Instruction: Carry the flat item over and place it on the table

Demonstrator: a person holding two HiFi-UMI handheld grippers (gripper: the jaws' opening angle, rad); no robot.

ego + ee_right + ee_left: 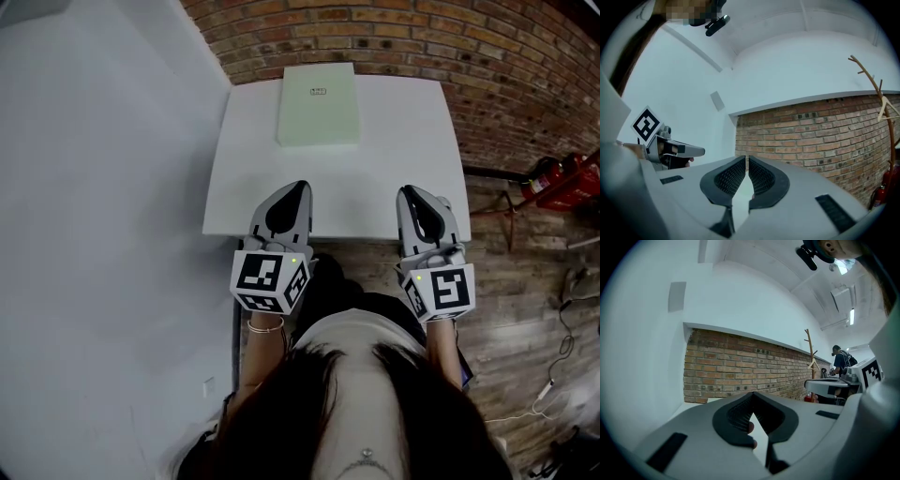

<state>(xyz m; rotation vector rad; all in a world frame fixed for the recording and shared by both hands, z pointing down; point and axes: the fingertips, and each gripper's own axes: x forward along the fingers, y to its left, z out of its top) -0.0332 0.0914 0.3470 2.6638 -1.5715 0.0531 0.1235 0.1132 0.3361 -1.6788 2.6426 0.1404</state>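
Pale-green flat item (319, 105) lies at far edge of white table (412, 178).

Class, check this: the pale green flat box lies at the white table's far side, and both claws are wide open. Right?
Wrong on the claws: the left claw and right claw are shut, as each gripper view shows. The flat box does lie at the far side of the table.

Flat item (318, 104) on table (394, 178), far edge
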